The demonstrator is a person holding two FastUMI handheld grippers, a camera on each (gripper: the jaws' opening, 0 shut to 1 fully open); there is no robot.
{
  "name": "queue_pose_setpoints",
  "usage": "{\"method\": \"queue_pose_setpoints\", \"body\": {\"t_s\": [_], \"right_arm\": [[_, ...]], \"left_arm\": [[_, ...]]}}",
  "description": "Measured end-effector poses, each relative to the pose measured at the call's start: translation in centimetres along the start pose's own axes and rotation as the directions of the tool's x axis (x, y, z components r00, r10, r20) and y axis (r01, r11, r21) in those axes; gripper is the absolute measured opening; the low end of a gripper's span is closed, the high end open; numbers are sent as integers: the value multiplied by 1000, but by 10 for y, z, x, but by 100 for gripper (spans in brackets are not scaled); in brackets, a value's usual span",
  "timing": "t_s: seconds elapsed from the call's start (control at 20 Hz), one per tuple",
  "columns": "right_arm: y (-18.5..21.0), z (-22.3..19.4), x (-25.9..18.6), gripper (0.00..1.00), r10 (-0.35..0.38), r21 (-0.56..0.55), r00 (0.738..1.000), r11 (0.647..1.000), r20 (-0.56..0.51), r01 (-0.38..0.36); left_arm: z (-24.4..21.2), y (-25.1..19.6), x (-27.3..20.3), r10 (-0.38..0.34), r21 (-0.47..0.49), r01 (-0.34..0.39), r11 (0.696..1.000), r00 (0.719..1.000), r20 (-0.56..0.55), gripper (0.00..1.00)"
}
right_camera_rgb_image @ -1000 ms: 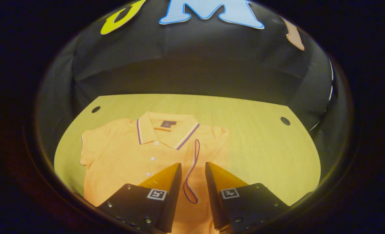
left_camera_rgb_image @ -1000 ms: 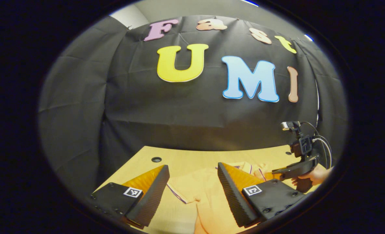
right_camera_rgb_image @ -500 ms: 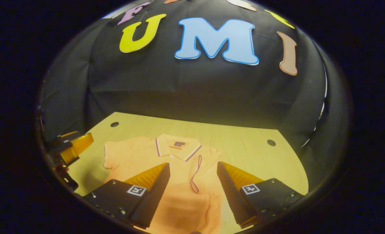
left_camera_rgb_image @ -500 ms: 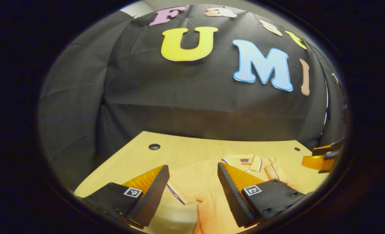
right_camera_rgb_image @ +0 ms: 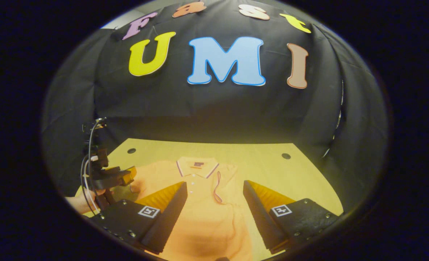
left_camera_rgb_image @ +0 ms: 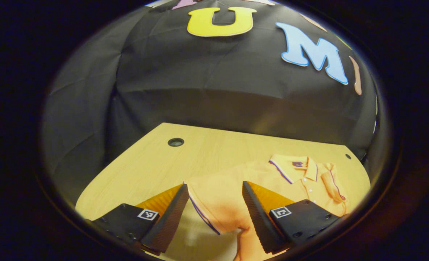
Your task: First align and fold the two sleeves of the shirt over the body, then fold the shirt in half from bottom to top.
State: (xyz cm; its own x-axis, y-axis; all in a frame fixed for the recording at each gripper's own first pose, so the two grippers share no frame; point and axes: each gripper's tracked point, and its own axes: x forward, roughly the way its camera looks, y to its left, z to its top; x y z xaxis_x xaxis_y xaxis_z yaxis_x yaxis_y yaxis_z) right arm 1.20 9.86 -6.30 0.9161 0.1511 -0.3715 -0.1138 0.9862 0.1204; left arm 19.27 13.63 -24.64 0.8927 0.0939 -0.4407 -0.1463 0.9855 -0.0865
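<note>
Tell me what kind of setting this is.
Looks like a staged data-collection booth, not a home: black cloth wall as backdrop, bare wooden table with cable holes, a lone orange polo shirt, and a handheld left gripper trailing wires.

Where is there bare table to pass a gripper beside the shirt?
Bare table lies right of the shirt up to the cable hole, and behind the collar. Near the unfolded sleeve it is crowded by the left gripper.

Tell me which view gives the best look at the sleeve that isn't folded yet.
The left gripper view: the unfolded sleeve lies flat between its open fingers, striped cuff plain. In the right gripper view, it sits far off, partly behind the left gripper.
</note>
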Motion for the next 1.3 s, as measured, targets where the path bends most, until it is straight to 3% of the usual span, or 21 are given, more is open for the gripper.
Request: {"method": "queue_pose_setpoints", "body": {"t_s": [0.25,0.6,0.8,0.9,1.15,1.25,1.3], "right_arm": [[-14,-8,-21,96,-47,-21,999,999,12,47],[-14,-16,-42,96,-46,8,999,999,-9,46],[-17,-21,-44,96,-42,24,999,999,-17,42],[-18,-30,-42,96,-39,29,999,999,-35,40],[-22,-41,-45,96,-31,50,998,998,-58,34],[-27,-42,-47,96,-36,59,998,998,-55,39],[-29,-41,-48,96,-41,62,998,997,-53,45]], "left_arm": [[-25,19,35,56,-10,-57,998,996,-67,97],[-34,19,55,59,-5,-60,998,993,-101,94],[-41,22,54,90,57,-83,995,987,-134,94],[-39,18,55,65,82,-54,995,988,-143,84],[-42,7,59,56,107,-40,993,988,-143,18],[-39,3,60,52,140,-32,990,988,-144,8],[-38,1,61,48,143,-28,989,989,-141,8]]}}
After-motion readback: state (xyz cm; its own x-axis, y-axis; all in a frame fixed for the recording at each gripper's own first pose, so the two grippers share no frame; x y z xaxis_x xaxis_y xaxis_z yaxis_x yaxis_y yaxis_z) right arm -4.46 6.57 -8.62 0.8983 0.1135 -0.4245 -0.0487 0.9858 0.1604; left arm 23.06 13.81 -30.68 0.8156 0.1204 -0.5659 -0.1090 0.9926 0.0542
